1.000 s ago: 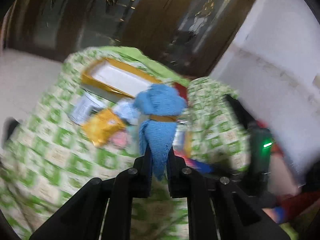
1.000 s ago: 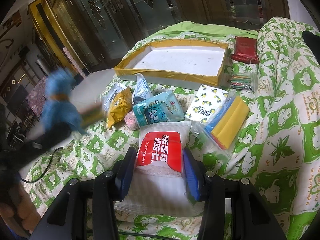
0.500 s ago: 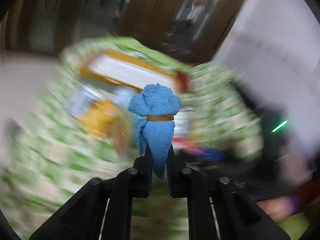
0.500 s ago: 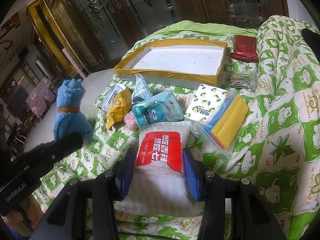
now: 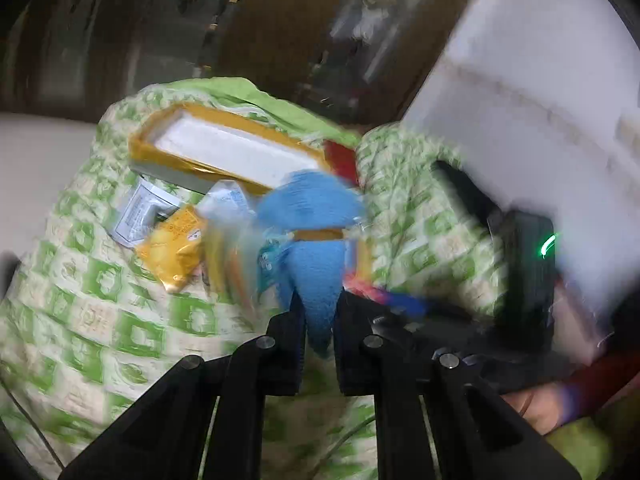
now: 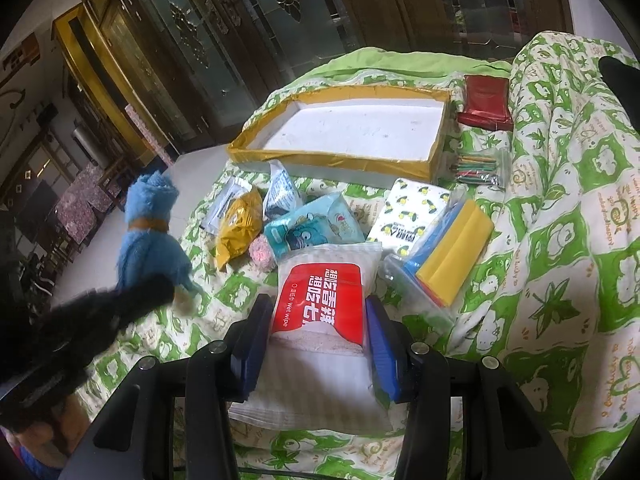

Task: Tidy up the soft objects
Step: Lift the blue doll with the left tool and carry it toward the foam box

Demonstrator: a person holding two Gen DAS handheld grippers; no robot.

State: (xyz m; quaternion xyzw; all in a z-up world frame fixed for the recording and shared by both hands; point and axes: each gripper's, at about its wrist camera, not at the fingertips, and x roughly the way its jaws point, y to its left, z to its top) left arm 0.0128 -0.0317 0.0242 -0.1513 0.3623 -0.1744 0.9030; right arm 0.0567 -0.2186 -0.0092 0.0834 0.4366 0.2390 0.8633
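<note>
My left gripper [image 5: 320,316] is shut on a rolled blue cloth [image 5: 316,240] with a tan band, held above the green patterned bedspread [image 5: 100,300]. The cloth [image 6: 150,232] and left gripper [image 6: 120,300] also show in the right wrist view, at the bed's left side. My right gripper [image 6: 318,316] has its jaws on both sides of a red-and-white wet wipe pack [image 6: 320,296] lying on the bed. A shallow white tray with a yellow rim [image 6: 340,160] lies beyond the pile, empty.
Between the wipes and the tray lie a yellow pouch [image 6: 238,228], a light blue tissue pack [image 6: 316,228], a white lemon-print pack [image 6: 416,212], a bag with yellow and blue cloths [image 6: 448,252], coloured sticks [image 6: 476,166] and a red packet [image 6: 486,104].
My left gripper has swung with the blue cloth, first left and then in toward the pile of packs. The right gripper and the wipe pack have stayed still.
</note>
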